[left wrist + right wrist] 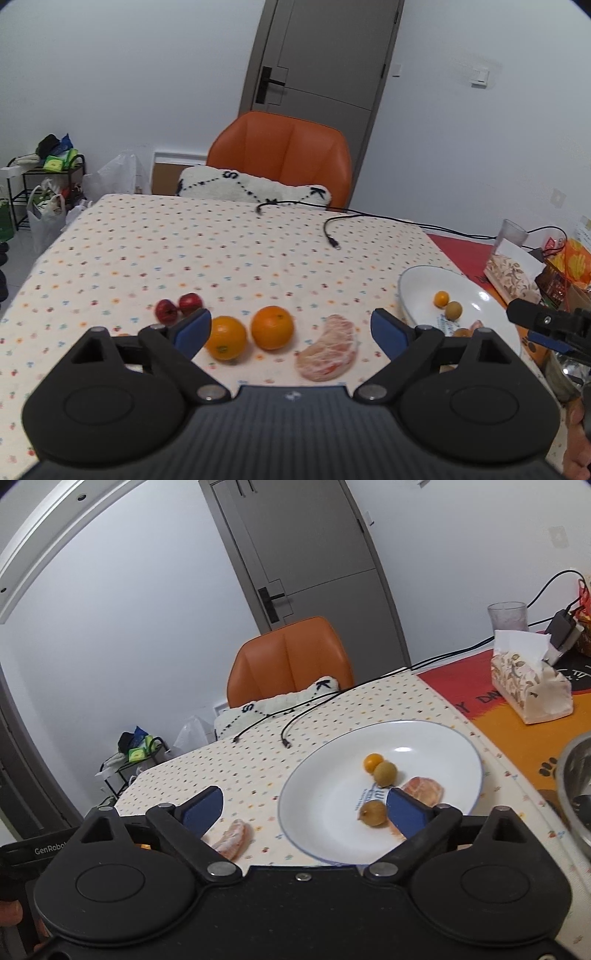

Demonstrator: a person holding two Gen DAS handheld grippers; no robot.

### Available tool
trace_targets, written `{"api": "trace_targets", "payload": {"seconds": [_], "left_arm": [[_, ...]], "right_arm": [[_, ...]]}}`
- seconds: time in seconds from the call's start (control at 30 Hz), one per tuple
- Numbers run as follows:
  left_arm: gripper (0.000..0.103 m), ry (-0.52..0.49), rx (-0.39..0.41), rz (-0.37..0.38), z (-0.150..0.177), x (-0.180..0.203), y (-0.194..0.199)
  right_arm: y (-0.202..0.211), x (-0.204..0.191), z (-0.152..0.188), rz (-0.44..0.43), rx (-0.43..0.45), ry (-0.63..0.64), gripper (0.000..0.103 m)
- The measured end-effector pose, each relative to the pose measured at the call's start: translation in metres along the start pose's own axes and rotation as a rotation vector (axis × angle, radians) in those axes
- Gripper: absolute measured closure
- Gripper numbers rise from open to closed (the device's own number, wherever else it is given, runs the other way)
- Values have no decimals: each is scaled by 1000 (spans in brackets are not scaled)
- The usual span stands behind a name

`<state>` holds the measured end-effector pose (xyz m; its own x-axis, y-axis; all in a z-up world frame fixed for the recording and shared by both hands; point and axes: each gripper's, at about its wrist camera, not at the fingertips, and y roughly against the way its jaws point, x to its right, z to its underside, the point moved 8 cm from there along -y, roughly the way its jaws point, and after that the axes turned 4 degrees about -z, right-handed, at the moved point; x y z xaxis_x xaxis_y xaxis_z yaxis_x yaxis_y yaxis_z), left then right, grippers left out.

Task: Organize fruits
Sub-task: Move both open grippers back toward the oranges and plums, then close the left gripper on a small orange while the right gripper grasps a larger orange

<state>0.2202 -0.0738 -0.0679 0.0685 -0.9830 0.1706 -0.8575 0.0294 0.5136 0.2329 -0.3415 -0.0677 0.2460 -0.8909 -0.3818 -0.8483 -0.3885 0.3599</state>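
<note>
On the dotted tablecloth (184, 251) lies a row of fruit: two small red fruits (179, 307), two oranges (225, 338) (272, 327) and a peeled pomelo segment (328, 349). My left gripper (291, 332) hovers just before this row, open, nothing between its blue pads. A white plate (325, 775) holds a small orange fruit (372, 762), two brownish-green round fruits (385, 773) (373, 813) and a pomelo piece (424, 788). My right gripper (304, 810) is open over the plate's near left rim, its right pad close to the lower brown fruit. The pomelo segment (232, 836) lies outside the plate.
Two black cables (332, 236) lie on the far part of the cloth. An orange chair (280, 155) with a white cushion stands behind the table. A tissue box (528, 686), a clear cup (508, 616) and a metal bowl (576, 775) stand to the right.
</note>
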Motion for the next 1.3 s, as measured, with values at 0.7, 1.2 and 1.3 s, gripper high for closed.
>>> {"api": "trace_targets", "payload": {"seconds": [0.7, 1.2, 1.3], "left_arm": [[11, 96, 0, -62, 4, -70, -5], [20, 144, -36, -103, 17, -107, -27], [26, 158, -44, -114, 18, -115, -32]], "right_arm": [[-36, -53, 12, -72, -53, 59, 11], [-78, -88, 35, -125, -164, 103, 35], [-86, -95, 39, -138, -184, 112, 38]]}}
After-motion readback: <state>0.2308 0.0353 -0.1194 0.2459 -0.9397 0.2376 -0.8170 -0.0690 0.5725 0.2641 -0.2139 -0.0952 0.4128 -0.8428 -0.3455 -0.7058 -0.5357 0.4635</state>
